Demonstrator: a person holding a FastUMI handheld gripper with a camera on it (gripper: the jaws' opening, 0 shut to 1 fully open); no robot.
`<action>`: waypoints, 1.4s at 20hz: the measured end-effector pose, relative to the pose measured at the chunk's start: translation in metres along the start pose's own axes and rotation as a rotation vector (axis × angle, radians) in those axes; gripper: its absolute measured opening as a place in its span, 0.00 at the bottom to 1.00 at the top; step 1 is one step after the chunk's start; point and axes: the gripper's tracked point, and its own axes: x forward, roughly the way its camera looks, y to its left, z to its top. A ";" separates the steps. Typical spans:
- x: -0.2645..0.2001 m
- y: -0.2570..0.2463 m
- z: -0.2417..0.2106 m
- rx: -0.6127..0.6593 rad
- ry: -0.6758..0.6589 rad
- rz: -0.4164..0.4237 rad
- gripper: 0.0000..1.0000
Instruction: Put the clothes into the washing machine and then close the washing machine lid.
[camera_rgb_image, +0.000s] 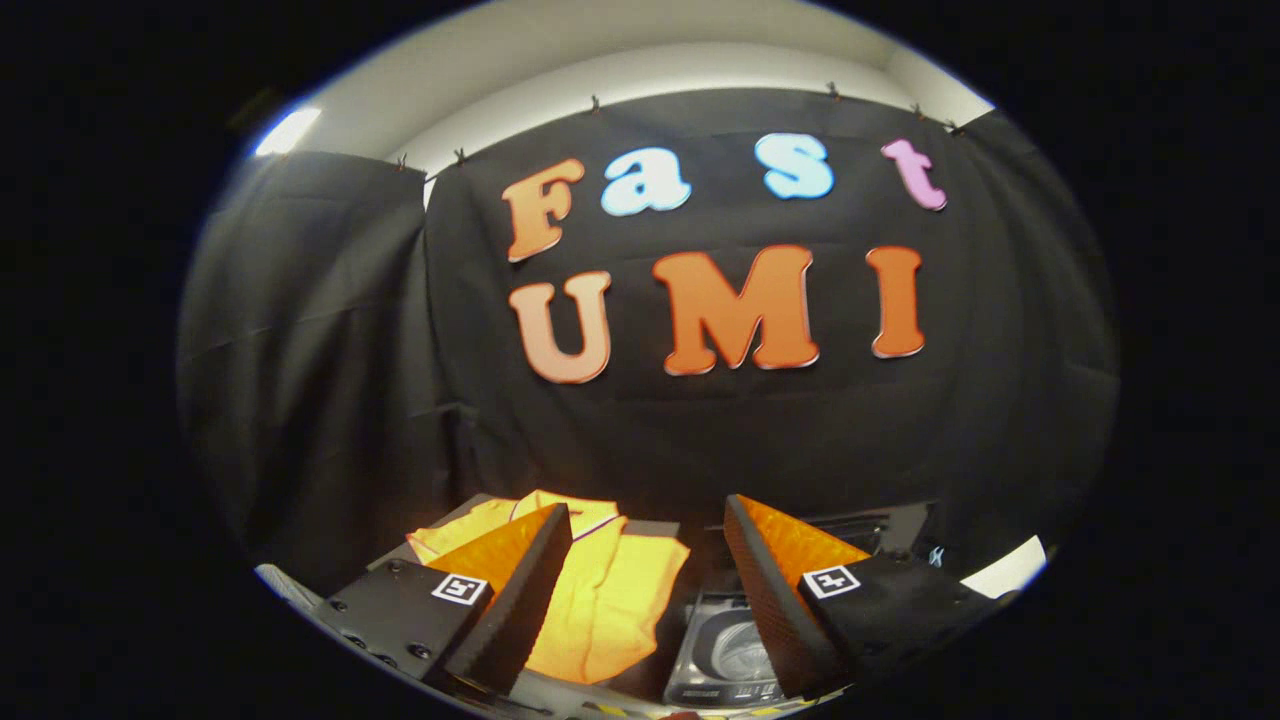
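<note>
A yellow-orange garment (600, 590) lies spread on the dark tabletop, just ahead of and partly behind my left finger (520, 590). A small grey top-loading washing machine (725, 650) stands to the garment's right, low between my fingers; its lid (860, 525) looks raised behind the right finger (775, 590), and the drum opening shows. My gripper (648, 520) is open, its fingers wide apart and held above the table with nothing between them.
The black cloth wall (700, 430) hangs close behind the table. A white surface (1005, 575) shows at the far right, beyond the right finger. A pale edge (285, 585) runs at the table's left side.
</note>
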 end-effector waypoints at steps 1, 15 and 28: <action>0.018 0.012 -0.006 -0.003 0.044 0.025 0.98; 0.159 0.114 -0.151 -0.070 0.651 0.211 0.97; 0.160 0.126 -0.180 -0.165 0.784 0.306 0.81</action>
